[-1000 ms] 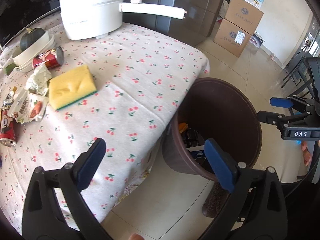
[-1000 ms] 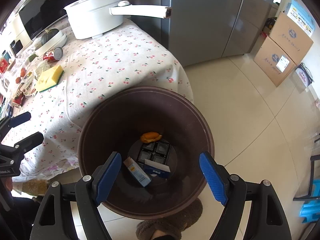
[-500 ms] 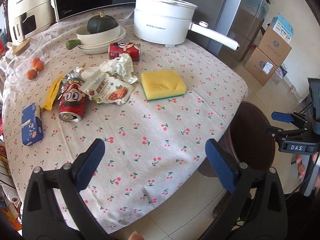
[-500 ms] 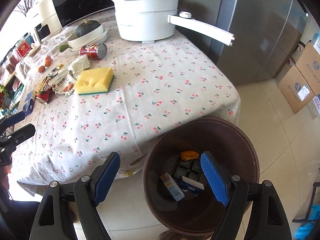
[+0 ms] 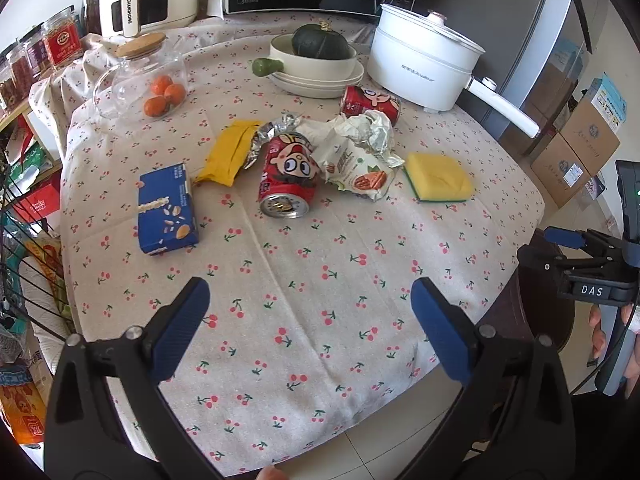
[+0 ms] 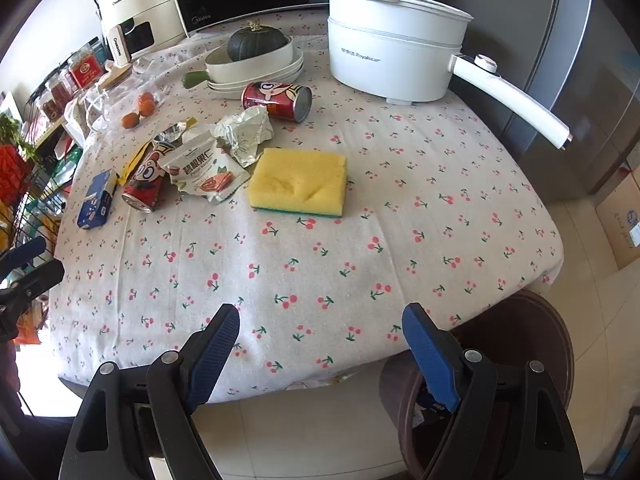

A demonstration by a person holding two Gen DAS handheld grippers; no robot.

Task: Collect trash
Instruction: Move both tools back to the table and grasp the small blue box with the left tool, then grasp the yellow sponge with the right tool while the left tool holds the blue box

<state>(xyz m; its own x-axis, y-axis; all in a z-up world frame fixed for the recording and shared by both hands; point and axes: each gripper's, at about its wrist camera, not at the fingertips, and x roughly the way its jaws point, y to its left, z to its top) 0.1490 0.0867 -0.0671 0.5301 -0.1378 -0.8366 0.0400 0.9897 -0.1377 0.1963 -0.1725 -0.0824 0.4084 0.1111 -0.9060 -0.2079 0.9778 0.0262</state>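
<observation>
Both empty. Left gripper [image 5: 308, 328] spread wide over bare cloth, nothing between pads. Right gripper [image 6: 320, 354] likewise spread, hanging over the near table edge, brown bin [image 6: 532, 344] just below and to its right. Probably bin parked at table edge for short drops.

Trash clustered ahead of left gripper: blue carton [image 5: 167, 208] ahead-left, lying flat, long axis running roughly away. Red can [image 5: 289, 174] straight ahead on its side, long axis pointing back along the fingers, open top facing the gripper. Easiest pinch likely across its round body. Nut wrapper [image 5: 356, 170], crumpled foil [image 5: 370, 130], yellow packet [image 5: 230, 152] beside it; second can [image 5: 370, 105] farther off, lying crosswise.

Sponge [image 6: 298, 182] ahead of right gripper, probably not trash.
</observation>
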